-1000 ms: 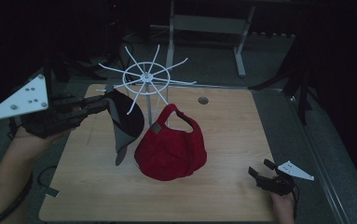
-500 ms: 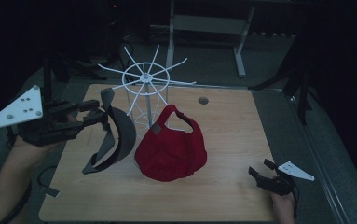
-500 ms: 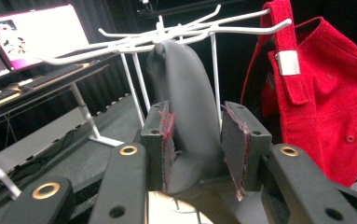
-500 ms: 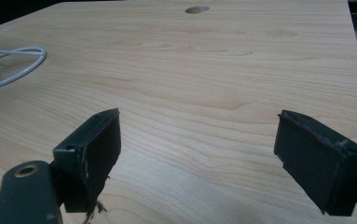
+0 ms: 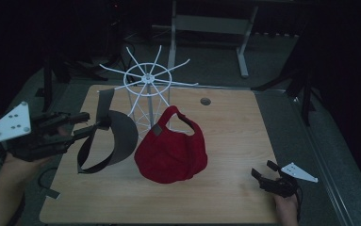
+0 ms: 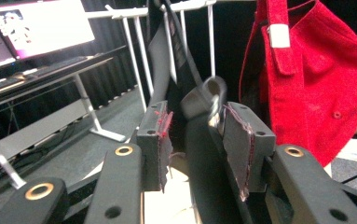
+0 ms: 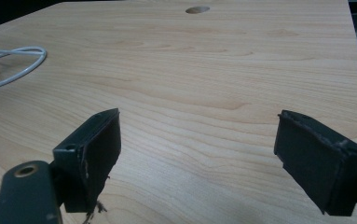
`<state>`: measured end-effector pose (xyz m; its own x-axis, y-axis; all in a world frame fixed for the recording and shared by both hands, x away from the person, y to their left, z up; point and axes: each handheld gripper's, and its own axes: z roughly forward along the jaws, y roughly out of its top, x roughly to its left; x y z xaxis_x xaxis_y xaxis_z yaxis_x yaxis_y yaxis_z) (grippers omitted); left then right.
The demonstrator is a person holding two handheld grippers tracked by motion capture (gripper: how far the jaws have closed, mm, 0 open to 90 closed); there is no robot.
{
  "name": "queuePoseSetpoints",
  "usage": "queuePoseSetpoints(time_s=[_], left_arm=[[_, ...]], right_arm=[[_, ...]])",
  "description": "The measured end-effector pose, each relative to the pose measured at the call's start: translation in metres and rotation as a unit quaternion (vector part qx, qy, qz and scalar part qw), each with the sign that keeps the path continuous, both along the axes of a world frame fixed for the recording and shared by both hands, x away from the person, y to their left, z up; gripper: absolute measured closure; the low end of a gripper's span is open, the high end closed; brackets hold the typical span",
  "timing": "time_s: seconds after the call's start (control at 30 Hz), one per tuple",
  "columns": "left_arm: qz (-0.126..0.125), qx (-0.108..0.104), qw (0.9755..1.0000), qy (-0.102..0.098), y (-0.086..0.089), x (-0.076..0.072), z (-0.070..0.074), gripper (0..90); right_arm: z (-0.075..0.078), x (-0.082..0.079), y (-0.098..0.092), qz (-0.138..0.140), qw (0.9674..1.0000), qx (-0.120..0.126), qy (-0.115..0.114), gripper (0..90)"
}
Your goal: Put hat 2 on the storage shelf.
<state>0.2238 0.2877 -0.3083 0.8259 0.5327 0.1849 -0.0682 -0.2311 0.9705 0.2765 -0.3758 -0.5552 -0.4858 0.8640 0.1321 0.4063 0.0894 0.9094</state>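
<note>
At rack's left | grey visor [image 5: 114,141] | brim seemingly pointing right, strap upright

High view: above near edge, facing forward and down over pale wooden tabletop [image 5: 225,141]. Left gripper view: close, level, facing white wire rack [image 6: 176,28]. Right gripper view: low, skimming tabletop; shares rack's base ring with high view.

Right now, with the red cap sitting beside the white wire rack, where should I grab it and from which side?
Take the red cap by the strap arch at its top, coming from the right with the open right gripper. The arch is a thin band over an opening, so a jaw should fit through; the rack and visor crowd its left.
</note>
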Motion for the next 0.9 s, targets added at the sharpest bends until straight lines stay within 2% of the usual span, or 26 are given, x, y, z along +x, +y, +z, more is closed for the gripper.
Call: queuePoseSetpoints(time_s=[0.13,0.33,0.47,0.6,0.73,0.9], left_arm=[[0.017,0.002,0.9998,0.003,0.01,-0.006,-0.006,61.3],[0.035,0.015,0.9992,0.014,0.021,-0.012,-0.023,61.2],[0.043,0.01,0.9988,0.02,0.03,-0.016,-0.036,60.2],[0.051,0.002,0.9983,0.027,0.041,-0.019,-0.05,60.2],[0.073,0.004,0.9966,0.036,0.053,-0.02,-0.066,60.3],[0.087,0.003,0.995,0.049,0.062,-0.021,-0.088,60.2]], right_arm=[[0.0,0.0,0.0,0.0,1.0,-0.001,0.0,14.6],[0.0,0.0,0.001,0.0,1.0,-0.003,0.001,14.6],[0.0,0.0,0.001,0.0,1.0,-0.004,0.001,14.6],[0.0,0.001,0.001,0.0,1.0,-0.006,0.001,14.6],[0.0,0.001,0.001,0.0,1.0,-0.005,0.003,14.6],[0.0,0.001,0.001,0.0,1.0,-0.006,0.003,14.6]])
